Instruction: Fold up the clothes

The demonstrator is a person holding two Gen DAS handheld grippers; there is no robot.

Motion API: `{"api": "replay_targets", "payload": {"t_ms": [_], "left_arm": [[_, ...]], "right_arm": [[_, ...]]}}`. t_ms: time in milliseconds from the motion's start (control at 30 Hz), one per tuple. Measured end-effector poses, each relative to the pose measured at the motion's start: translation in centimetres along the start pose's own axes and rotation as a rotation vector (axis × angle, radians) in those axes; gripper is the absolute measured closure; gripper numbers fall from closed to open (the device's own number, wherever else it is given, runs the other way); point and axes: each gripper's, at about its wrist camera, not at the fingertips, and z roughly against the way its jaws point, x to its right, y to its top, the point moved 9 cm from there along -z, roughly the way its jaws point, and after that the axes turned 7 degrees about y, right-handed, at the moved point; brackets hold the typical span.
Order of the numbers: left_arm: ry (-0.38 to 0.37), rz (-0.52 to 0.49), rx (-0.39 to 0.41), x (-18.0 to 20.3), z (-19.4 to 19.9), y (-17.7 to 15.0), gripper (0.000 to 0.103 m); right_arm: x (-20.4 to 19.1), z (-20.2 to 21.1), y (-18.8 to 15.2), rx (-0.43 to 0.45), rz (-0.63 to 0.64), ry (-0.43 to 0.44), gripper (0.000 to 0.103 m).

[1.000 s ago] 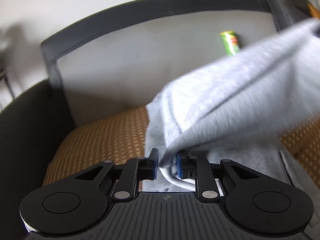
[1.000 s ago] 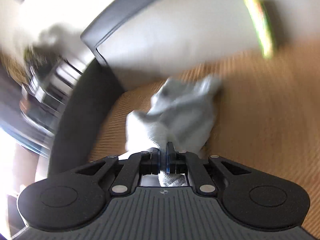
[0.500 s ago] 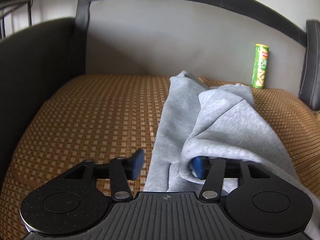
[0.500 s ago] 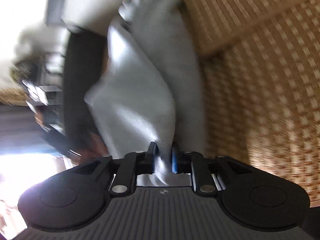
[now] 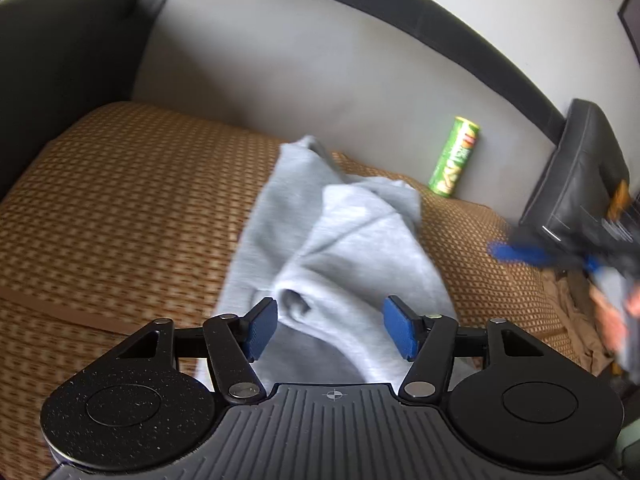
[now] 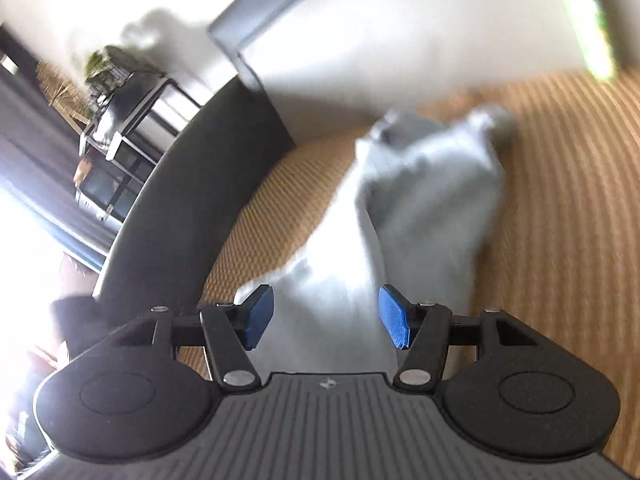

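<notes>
A light grey sweatshirt (image 5: 340,240) lies crumpled and partly folded over itself on the woven brown seat of a sofa (image 5: 120,208). My left gripper (image 5: 330,330) hovers over its near end, jaws opening, blue pads apart from the cloth. In the right wrist view the same grey sweatshirt (image 6: 424,200) is blurred, and my right gripper (image 6: 326,322) stands over its near edge with jaws opening and nothing pinched. The right gripper (image 5: 568,256) also shows as a blur at the right edge of the left wrist view, with a hand behind it.
A green snack can (image 5: 454,158) stands upright against the grey sofa back (image 5: 320,72). Dark leather armrests (image 5: 60,48) close off the seat on both sides. A metal shelf with a plant (image 6: 120,92) stands beyond the left armrest.
Both grippers were shut on the grey sweatshirt and have let it go. The garment has dropped onto the seat in a folded heap. Both views have swung.
</notes>
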Motion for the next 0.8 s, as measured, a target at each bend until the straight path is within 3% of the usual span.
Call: {"api": "replay_targets", "payload": {"t_ms": [100,233,300,333,367,400,600,700,800], "left_arm": [[0.053,-0.006,-0.008,-0.2,-1.5,-0.2,0.028],[0.028,0.060,-0.035,-0.8,-3.2,0.0,0.029],[0.040,0.059,-0.038,-1.1,-3.9,0.2,0.072],[0.044,0.063,-0.041,-1.2,-4.2,0.3,0.080],[0.041,0.073,-0.042,-1.5,-4.2,0.5,0.086],[0.032,0.081,-0.038,-1.8,-4.1,0.8,0.089],[-0.017,0.160,0.028,-3.1,-3.9,3.9,0.090],[-0.003,0.184,0.037,-3.4,-5.4,5.6,0.090],[-0.003,0.229,0.009,-3.9,-8.2,6.5,0.089]], "right_arm": [[0.9,-3.1,2.5,-0.014,0.006,-0.016,0.037],[2.1,-7.2,3.1,-0.067,0.034,-0.055,0.036],[2.8,-8.8,2.5,-0.100,0.030,-0.065,0.036],[2.7,-9.2,2.4,-0.118,0.020,-0.042,0.056],[2.6,-9.5,2.3,-0.137,0.010,-0.013,0.085],[2.5,-9.8,2.2,-0.155,-0.001,0.016,0.098],[1.8,-6.6,5.5,0.024,-0.149,0.159,0.098],[2.2,-7.0,6.8,0.091,-0.188,0.162,0.098],[3.7,-8.1,7.6,0.185,-0.305,0.173,0.098]]}}
